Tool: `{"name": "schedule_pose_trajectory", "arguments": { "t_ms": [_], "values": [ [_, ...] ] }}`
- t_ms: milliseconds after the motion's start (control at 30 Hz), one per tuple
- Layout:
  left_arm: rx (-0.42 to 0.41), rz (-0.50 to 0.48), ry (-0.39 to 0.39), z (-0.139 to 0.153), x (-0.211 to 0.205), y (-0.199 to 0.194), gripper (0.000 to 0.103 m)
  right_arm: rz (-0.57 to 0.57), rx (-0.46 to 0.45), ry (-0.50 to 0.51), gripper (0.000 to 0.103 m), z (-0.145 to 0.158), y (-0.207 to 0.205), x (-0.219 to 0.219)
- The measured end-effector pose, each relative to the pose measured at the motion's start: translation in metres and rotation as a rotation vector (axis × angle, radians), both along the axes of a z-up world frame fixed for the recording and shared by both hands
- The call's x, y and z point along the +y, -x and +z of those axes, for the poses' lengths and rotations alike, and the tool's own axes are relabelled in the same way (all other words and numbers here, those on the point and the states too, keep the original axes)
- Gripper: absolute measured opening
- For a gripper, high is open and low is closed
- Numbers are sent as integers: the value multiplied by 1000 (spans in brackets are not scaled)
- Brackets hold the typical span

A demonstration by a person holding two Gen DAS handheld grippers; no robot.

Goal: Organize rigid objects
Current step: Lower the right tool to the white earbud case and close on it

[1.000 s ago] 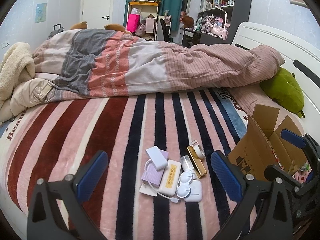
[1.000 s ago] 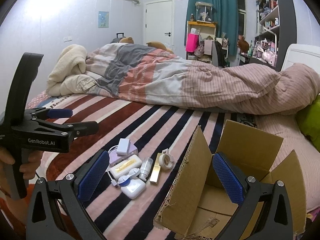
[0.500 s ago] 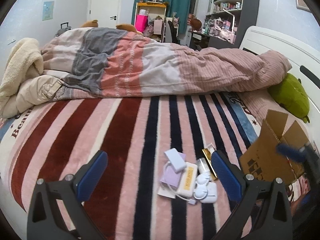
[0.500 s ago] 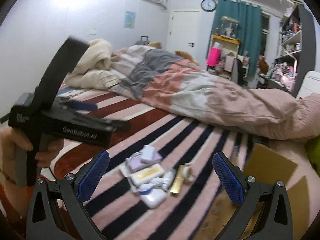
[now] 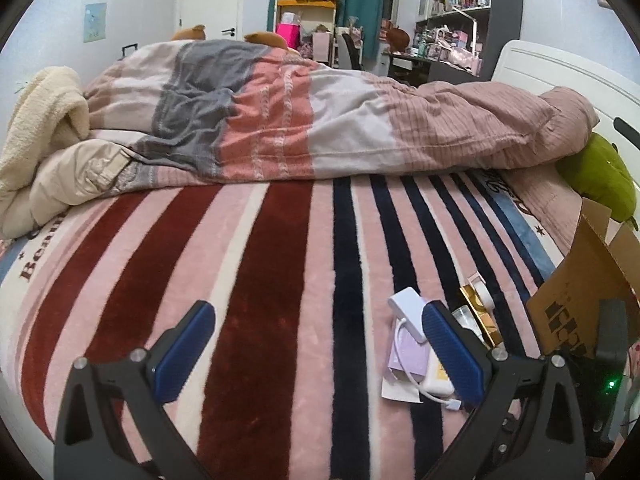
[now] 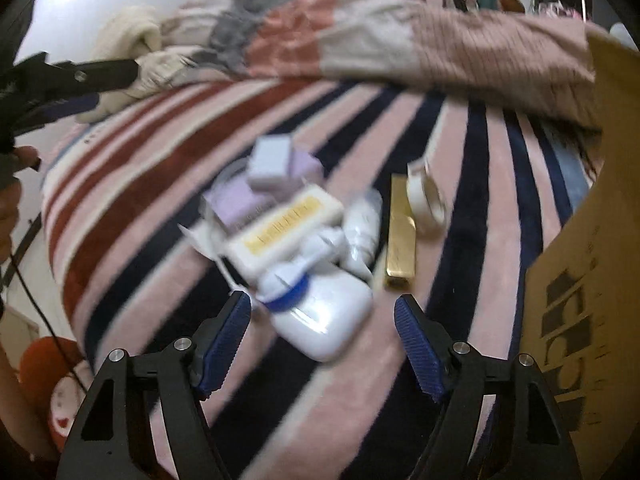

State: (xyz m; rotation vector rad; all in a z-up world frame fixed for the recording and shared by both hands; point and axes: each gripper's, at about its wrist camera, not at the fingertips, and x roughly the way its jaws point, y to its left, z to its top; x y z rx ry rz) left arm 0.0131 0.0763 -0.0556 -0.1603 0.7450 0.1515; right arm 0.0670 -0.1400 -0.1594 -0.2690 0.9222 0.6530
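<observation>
A heap of small rigid items lies on the striped blanket: a white case (image 6: 324, 316), a cream box with a yellow label (image 6: 284, 228), a lilac box (image 6: 256, 196), a white adapter (image 6: 270, 162), a gold bar (image 6: 401, 236) and a tape roll (image 6: 426, 194). My right gripper (image 6: 322, 344) is open and empty, low over the white case, its jaws either side of it. My left gripper (image 5: 316, 356) is open and empty over the blanket, left of the heap; the adapter (image 5: 408, 308) and lilac box (image 5: 406, 356) show beside its right finger. The right wrist view is blurred.
An open cardboard box (image 6: 592, 240) stands right of the heap and also shows in the left wrist view (image 5: 588, 288). A bunched duvet (image 5: 320, 112) fills the far half of the bed. A green plush (image 5: 600, 176) lies by the headboard. The left gripper shows in the right view (image 6: 76, 76).
My right gripper has swung from over the cardboard box left and down to the heap. My left gripper has shifted left, so the heap now sits at its right finger.
</observation>
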Motion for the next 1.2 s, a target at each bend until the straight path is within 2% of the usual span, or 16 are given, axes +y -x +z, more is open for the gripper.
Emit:
{"name": "schedule_pose_trajectory", "arguments": {
  "t_ms": [67, 167, 333, 400, 500, 567, 600, 633, 700, 800, 867, 900, 933, 1033, 1200],
  "values": [
    [0, -19, 15, -1, -2, -1, 102, 7, 27, -12, 67, -4, -3, 2],
    [-6, -39, 2, 0, -7, 1, 102, -11, 17, 43, 52, -11, -8, 7],
    [-15, -42, -27, 2, -12, 2, 102, 26, -15, 105, 51, -7, 9, -3],
    [-9, -54, -48, 1, -15, 2, 102, 44, 1, 101, 51, -7, 16, -11],
    [-42, -84, -131, 0, -28, 3, 102, 25, 17, 107, 52, -6, 20, -17],
    [-82, -115, -189, -1, -37, 5, 102, -26, 27, 91, 57, -7, 23, -22],
    [-81, -136, -186, -1, -40, 4, 102, -48, 38, 70, 69, -8, 24, -22],
    [-76, -156, -159, -2, -40, 3, 102, -71, 49, 37, 76, -9, 25, -24],
    [-67, -189, -66, -3, -38, -1, 102, -138, 41, 0, 77, -9, 27, -24],
    [-36, -201, -30, -8, -39, -6, 102, -235, 35, -51, 77, -10, 26, -22],
    [-21, -203, -30, -12, -40, -6, 102, -281, 2, -34, 69, -11, 28, -20],
    [-13, -206, -29, -14, -40, -7, 102, -291, -18, -15, 52, -10, 30, -18],
    [-10, -207, -27, -16, -40, -6, 102, -295, -37, 2, 41, -10, 31, -16],
    [-7, -225, 4, -17, -41, -5, 102, -275, -55, 12, 41, -8, 36, -16],
    [-22, -318, 75, -8, -45, 3, 102, -143, -116, -14, 40, 12, 47, -14]
  ]
}}
